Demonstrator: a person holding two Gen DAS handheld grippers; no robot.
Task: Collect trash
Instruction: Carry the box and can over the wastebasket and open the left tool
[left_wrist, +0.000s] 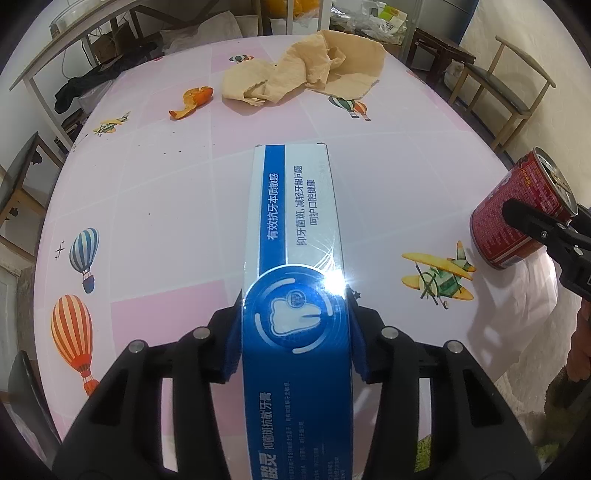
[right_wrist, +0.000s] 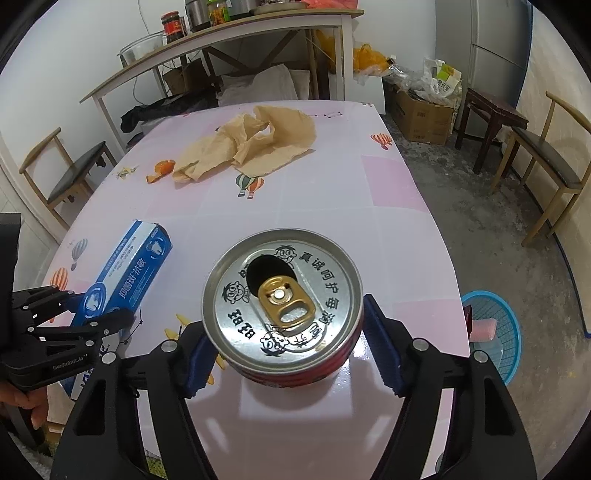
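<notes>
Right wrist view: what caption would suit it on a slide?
Right gripper straddles an opened red can on the pink table.

Beyond my jaws, a wooden chair (right_wrist: 550, 155) stands right of the pink table (right_wrist: 399, 221). A cardboard box (right_wrist: 421, 118) sits on the floor beside a dark stool (right_wrist: 491, 122). Jars (right_wrist: 173, 26) line the shelf (right_wrist: 221, 40).

Blue-white toothpaste box (left_wrist: 295, 258) flat on tablecloth; opened red can (right_wrist: 282, 299) upright; crumpled paper (left_wrist: 299, 70); orange peel (left_wrist: 192, 101).
</notes>
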